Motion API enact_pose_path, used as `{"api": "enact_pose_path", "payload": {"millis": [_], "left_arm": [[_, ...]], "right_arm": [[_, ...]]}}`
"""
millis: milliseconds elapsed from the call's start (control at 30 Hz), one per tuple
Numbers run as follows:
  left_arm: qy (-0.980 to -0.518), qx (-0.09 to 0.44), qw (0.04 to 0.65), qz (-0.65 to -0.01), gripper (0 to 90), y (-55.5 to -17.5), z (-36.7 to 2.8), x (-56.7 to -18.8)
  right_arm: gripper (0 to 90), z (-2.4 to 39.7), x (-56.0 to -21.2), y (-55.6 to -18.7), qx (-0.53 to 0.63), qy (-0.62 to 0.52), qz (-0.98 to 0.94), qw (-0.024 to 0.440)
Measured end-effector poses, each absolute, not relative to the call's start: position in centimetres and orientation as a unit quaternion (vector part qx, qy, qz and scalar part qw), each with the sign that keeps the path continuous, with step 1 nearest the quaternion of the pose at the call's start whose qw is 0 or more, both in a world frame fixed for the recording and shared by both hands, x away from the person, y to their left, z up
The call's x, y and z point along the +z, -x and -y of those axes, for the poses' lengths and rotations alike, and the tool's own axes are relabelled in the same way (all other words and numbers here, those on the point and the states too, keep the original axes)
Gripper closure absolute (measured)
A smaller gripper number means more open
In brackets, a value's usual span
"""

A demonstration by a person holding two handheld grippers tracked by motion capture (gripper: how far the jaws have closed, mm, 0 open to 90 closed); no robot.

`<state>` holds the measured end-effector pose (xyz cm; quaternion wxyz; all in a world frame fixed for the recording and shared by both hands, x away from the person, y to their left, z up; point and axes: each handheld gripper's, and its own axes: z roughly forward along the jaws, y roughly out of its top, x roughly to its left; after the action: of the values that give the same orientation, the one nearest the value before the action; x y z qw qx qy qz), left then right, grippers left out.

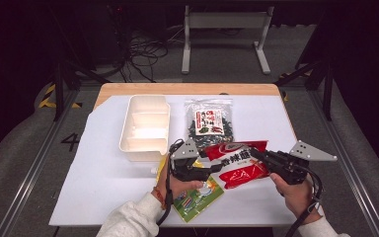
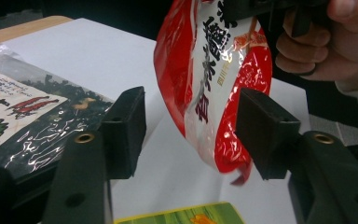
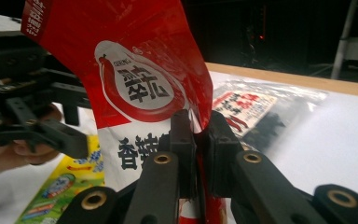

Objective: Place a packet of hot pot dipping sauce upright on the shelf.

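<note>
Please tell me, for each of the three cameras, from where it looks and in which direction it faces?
High view: above the person's side, looking forward and down on the table; forearms, both hands.
Left gripper view: on the left gripper, facing the red packet; open jaws, other hand.
Right gripper view: on the right gripper, clamped on that packet.
Shared: red packet, seaweed bag.

Between left gripper (image 2: 191,135) fingers (image 2: 126,130): red packet (image 2: 214,93); dark snack bag (image 2: 23,121) beside, bare table (image 2: 88,51) beyond.
</note>
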<state>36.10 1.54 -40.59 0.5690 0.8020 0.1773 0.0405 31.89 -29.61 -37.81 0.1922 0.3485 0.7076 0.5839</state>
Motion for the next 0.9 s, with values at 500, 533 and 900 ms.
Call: {"api": "enact_pose_path", "payload": {"millis": [500, 533, 900], "left_arm": [[-0.785, 0.066, 0.598, -0.151, 82.9, -35.9, -3.7, -38.8], [-0.785, 0.070, 0.599, -0.145, 88.3, -35.9, -3.9, -38.7], [-0.791, 0.085, 0.589, -0.141, 89.9, -36.0, -4.6, -38.5]], "right_arm": [[82.9, 26.1, -37.4, -32.1, 0.594, -0.311, -0.720, 0.178], [82.7, 26.0, -37.5, -32.1, 0.596, -0.307, -0.721, 0.175], [69.1, 25.2, -37.8, -32.1, 0.581, -0.302, -0.735, 0.176]]}}
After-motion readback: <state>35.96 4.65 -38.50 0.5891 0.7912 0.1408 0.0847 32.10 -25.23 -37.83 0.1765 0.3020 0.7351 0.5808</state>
